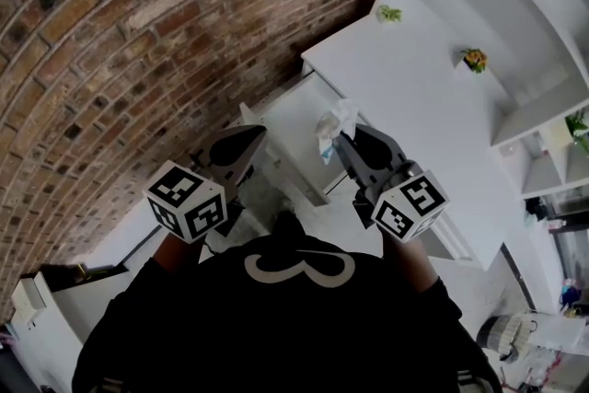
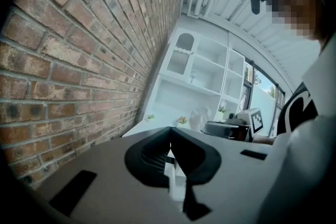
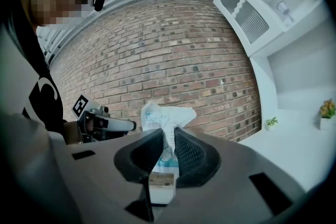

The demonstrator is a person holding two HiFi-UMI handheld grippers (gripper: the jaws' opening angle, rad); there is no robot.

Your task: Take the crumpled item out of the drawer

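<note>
The crumpled item point(image 1: 331, 124) is a white wrapper with pale blue print. It hangs in the air above the open white drawer point(image 1: 293, 129), and my right gripper point(image 1: 341, 141) is shut on it. In the right gripper view the wrapper point(image 3: 167, 115) sticks up from between the two dark pads point(image 3: 191, 152), which press on its lower part. My left gripper point(image 1: 255, 139) hovers to the left of the drawer, shut with nothing in it. Its own view shows the jaws point(image 2: 169, 140) touching. Far off in that view are the right gripper point(image 2: 231, 128) and the wrapper point(image 2: 200, 117).
A red brick wall point(image 1: 138, 32) runs along the left. The drawer belongs to a white desk point(image 1: 414, 97) with two small potted plants point(image 1: 475, 60) on top and white shelves point(image 1: 515, 5) behind. A white cabinet point(image 1: 55, 290) stands at the lower left.
</note>
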